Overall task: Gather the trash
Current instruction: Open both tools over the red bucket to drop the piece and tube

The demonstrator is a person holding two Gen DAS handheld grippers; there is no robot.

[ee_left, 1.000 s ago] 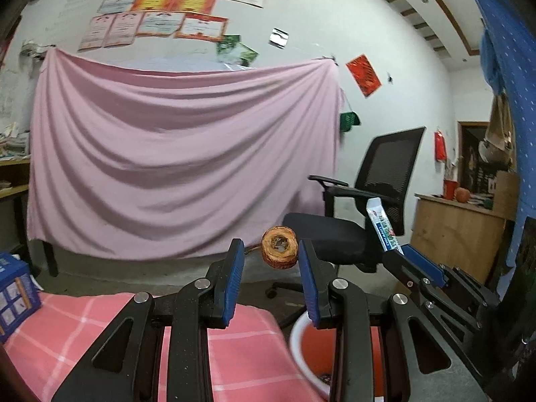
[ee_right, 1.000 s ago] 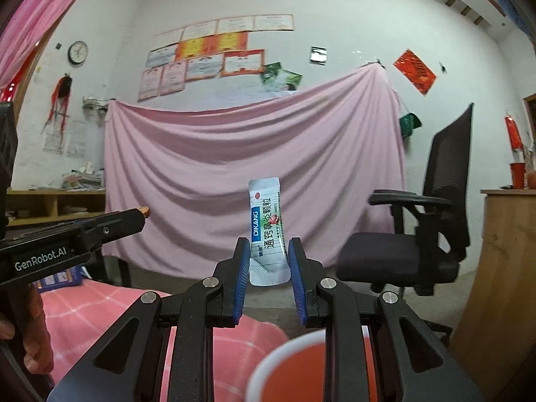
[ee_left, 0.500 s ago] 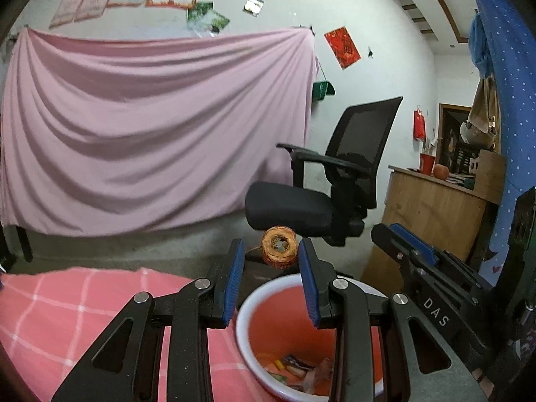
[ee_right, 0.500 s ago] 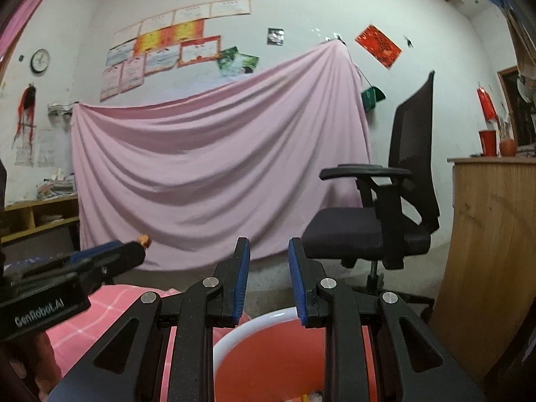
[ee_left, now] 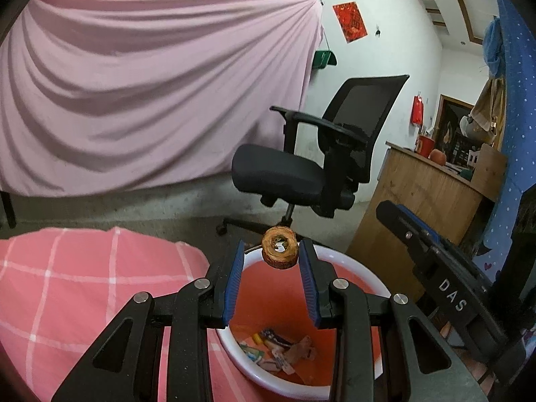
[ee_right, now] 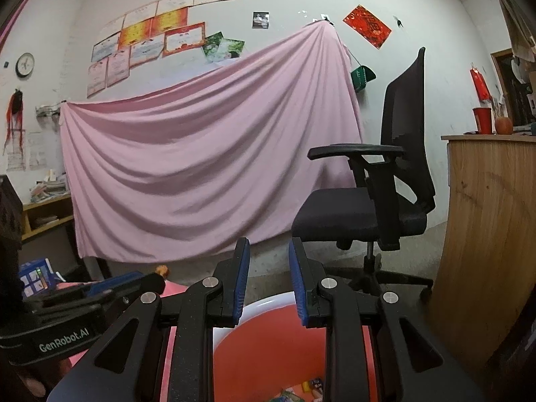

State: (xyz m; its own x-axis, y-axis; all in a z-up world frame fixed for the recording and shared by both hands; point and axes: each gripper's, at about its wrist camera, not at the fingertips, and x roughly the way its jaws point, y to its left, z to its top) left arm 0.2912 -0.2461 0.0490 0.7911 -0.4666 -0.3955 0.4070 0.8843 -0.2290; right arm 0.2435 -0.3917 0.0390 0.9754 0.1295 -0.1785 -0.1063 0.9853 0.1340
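Observation:
My left gripper [ee_left: 272,257] is shut on a brown ring-shaped scrap [ee_left: 279,248] and holds it above the red basin with a white rim [ee_left: 355,271]. Wrappers and other trash [ee_left: 278,348] lie at the basin's bottom. My right gripper [ee_right: 269,261] is open and empty, above the same basin [ee_right: 268,335]; it shows at the right of the left wrist view [ee_left: 432,261]. The left gripper shows at the lower left of the right wrist view [ee_right: 100,298], with the scrap [ee_right: 162,270] at its tip.
The basin stands on a pink checked cloth [ee_left: 83,281]. A black office chair [ee_left: 318,160] stands behind it, a wooden desk [ee_left: 428,194] to the right. A pink sheet [ee_left: 150,83] hangs on the back wall.
My right gripper let go of the white sachet, which is gone from its jaws. Both grippers tilted down and moved over the basin. The left gripper still holds the scrap.

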